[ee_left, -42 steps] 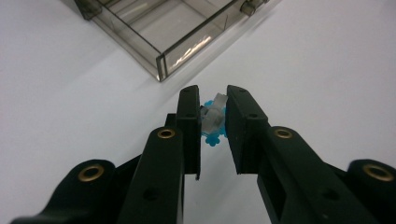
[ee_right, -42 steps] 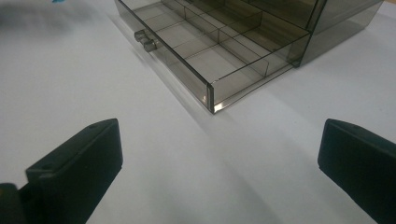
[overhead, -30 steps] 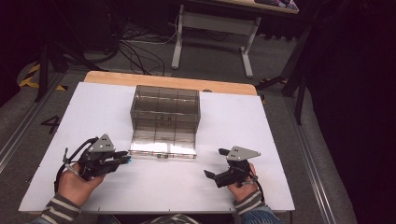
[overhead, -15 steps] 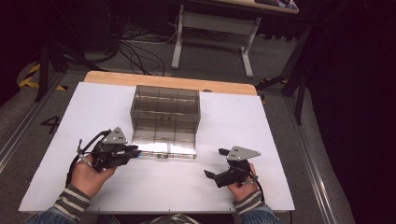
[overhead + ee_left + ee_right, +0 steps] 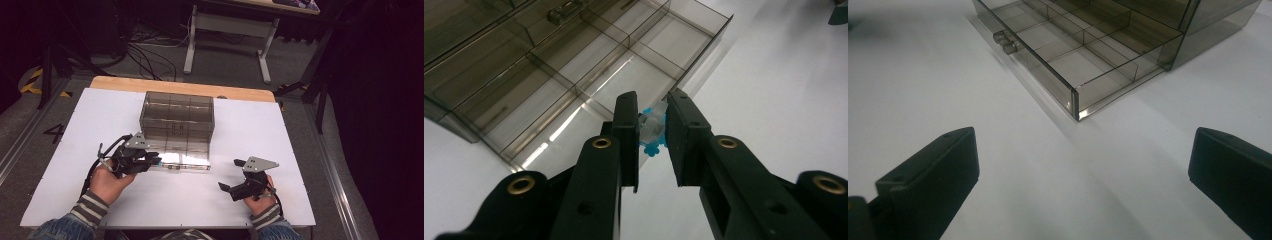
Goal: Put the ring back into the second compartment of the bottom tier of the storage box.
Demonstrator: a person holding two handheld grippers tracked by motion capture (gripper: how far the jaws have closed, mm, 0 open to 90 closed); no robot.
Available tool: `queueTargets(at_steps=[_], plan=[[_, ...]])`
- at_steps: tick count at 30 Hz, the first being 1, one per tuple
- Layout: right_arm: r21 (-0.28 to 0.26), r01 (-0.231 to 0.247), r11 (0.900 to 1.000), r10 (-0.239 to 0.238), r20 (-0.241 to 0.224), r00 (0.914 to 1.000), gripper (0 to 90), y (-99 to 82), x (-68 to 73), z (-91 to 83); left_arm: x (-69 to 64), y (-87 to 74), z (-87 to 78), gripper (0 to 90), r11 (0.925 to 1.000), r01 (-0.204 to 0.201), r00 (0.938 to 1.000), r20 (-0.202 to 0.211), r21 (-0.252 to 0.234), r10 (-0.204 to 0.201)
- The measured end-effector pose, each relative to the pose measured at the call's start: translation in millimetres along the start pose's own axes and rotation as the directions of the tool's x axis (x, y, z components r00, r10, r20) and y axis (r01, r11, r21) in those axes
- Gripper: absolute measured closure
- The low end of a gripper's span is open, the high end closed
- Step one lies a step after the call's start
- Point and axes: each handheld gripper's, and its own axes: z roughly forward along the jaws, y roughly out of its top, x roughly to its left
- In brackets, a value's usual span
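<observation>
A smoky clear drawer cabinet (image 5: pixel 177 117) stands mid-table with its bottom drawer (image 5: pixel 182 161) pulled out toward me. The drawer (image 5: pixel 574 65) is split into several compartments. My left gripper (image 5: pixel 156 161) hovers at the drawer's left end, shut on a small clear and blue piece (image 5: pixel 653 131) pinched between its pads. In the left gripper view this gripper (image 5: pixel 653 127) points down over the drawer's front edge. My right gripper (image 5: pixel 231 175) rests on the table to the right of the drawer, jaws wide open and empty. The right gripper (image 5: pixel 1083 165) faces the drawer's corner (image 5: pixel 1078 97) and its knob (image 5: pixel 1004 42).
The white tabletop (image 5: pixel 90 120) has a wooden strip along its far edge (image 5: pixel 180 87). Beyond it are a metal table frame (image 5: pixel 230 30) and cables on the floor (image 5: pixel 150 50). Bare white surface lies on both sides of the cabinet.
My left gripper has moved right and slightly away from me, from the table's left area to the drawer's left end, still holding the small piece. The right gripper has stayed put.
</observation>
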Motion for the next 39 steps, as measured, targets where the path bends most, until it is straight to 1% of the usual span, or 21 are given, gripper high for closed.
queueTargets(at_steps=[8, 18, 22, 25, 26, 33, 36, 37, 38, 39], plan=[[0.001, 0.001, 1.0, -0.001, -0.004, 1.0, 0.6, 0.0, 0.1, 0.2, -0.1, 8.5, 12.2, 75.8, 1.0, -0.002, 0.9999, 0.012, 0.009, 0.002], [0.002, 0.004, 1.0, -0.004, -0.005, 1.0, 0.6, 0.0, 0.3, 0.3, 3.4, 16.5, 27.1, 75.8, 0.9998, 0.002, 1.0, 0.004, 0.017, -0.002], [0.002, 0.005, 1.0, -0.005, -0.006, 1.0, 0.6, 0.1, 0.5, 0.3, 6.3, 17.5, 31.6, 75.8, 0.9999, 0.009, 1.0, -0.001, 0.012, -0.009], [0.002, 0.005, 1.0, -0.005, -0.006, 1.0, 0.6, 0.1, 0.6, 0.3, 9.3, 18.6, 34.9, 75.8, 0.9997, 0.017, 0.9998, 0.004, 0.014, -0.017], [0.003, 0.005, 1.0, -0.005, -0.005, 1.0, 0.6, 0.1, 0.6, 0.5, 10.0, 18.8, 36.3, 75.8, 0.9995, 0.028, 0.9996, 0.008, 0.011, -0.028], [0.002, 0.008, 1.0, -0.008, -0.008, 0.9999, 0.6, 0.1, 0.6, 0.4, 15.5, 20.5, 44.8, 75.7, 0.9985, 0.055, 0.9982, 0.026, 0.001, -0.055], [0.001, 0.009, 1.0, -0.009, -0.011, 0.9999, 0.6, 0.2, 0.8, 0.4, 16.1, 21.3, 48.1, 75.6, 0.9984, 0.057, 0.998, 0.026, 0.003, -0.057], [0.001, 0.008, 1.0, -0.008, -0.012, 0.9999, 0.6, 0.2, 0.8, 0.4, 16.9, 21.6, 49.0, 75.6, 0.9989, 0.046, 0.9988, 0.016, 0.004, -0.047], [0.001, 0.009, 1.0, -0.009, -0.012, 0.9999, 0.6, 0.2, 0.8, 0.4, 16.6, 21.6, 50.7, 75.6, 0.9983, 0.058, 0.998, 0.024, 0.003, -0.058], [0.0, 0.009, 1.0, -0.009, -0.011, 0.9999, 0.6, 0.1, 0.9, 0.4, 17.1, 21.7, 52.2, 75.6, 0.9982, 0.06, 0.9979, 0.023, 0.006, -0.06]])
